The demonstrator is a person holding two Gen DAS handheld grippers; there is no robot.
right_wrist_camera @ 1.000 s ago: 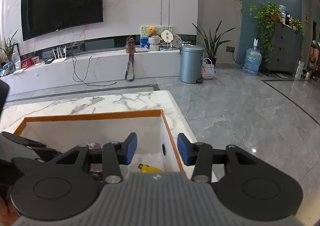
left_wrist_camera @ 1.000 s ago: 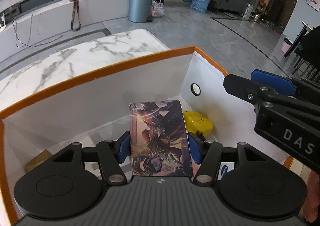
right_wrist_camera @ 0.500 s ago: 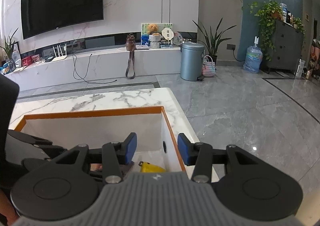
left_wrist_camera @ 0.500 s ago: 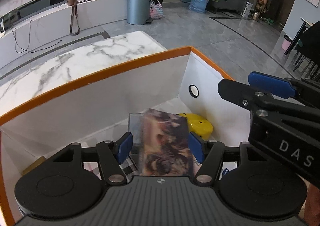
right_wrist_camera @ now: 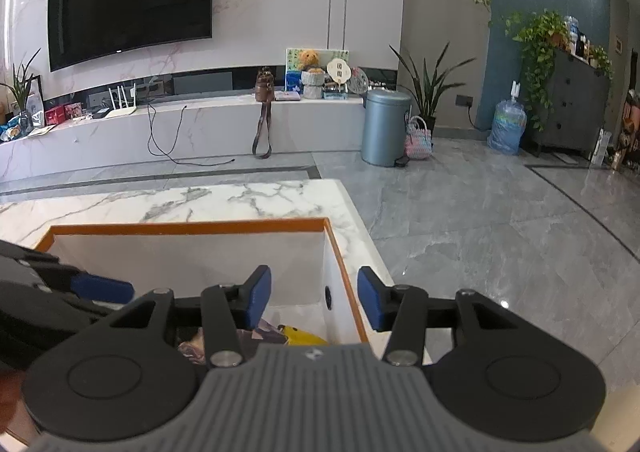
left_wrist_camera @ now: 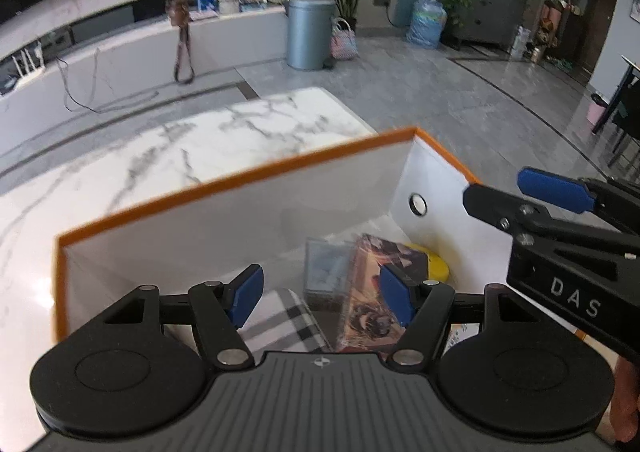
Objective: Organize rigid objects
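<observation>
A white storage box with an orange rim (left_wrist_camera: 240, 179) stands on the marble table. Inside it an illustrated card pack (left_wrist_camera: 380, 256) lies tilted against a yellow object (left_wrist_camera: 436, 266), beside a clear case (left_wrist_camera: 324, 276) and a plaid item (left_wrist_camera: 280, 320). My left gripper (left_wrist_camera: 320, 284) hovers above the pack. Its jaws are opening and nothing is between the pads. My right gripper (right_wrist_camera: 314, 292) is over the box's right wall (right_wrist_camera: 340, 272). Its jaws are opening too, and the pads press on nothing. It also juts in from the right (left_wrist_camera: 516, 191) in the left wrist view.
The marble tabletop (left_wrist_camera: 200, 139) stretches beyond the box's far wall. Its right edge (right_wrist_camera: 360, 211) drops to a grey tiled floor. A grey bin (right_wrist_camera: 386, 127) and a low TV bench (right_wrist_camera: 160, 131) stand far behind. A person's hand (left_wrist_camera: 624, 404) shows at the lower right.
The left gripper let go of the illustrated pack, which tipped down into the box next to the yellow object. The left gripper then lifted and its jaws widened. The right jaws widened slightly.
</observation>
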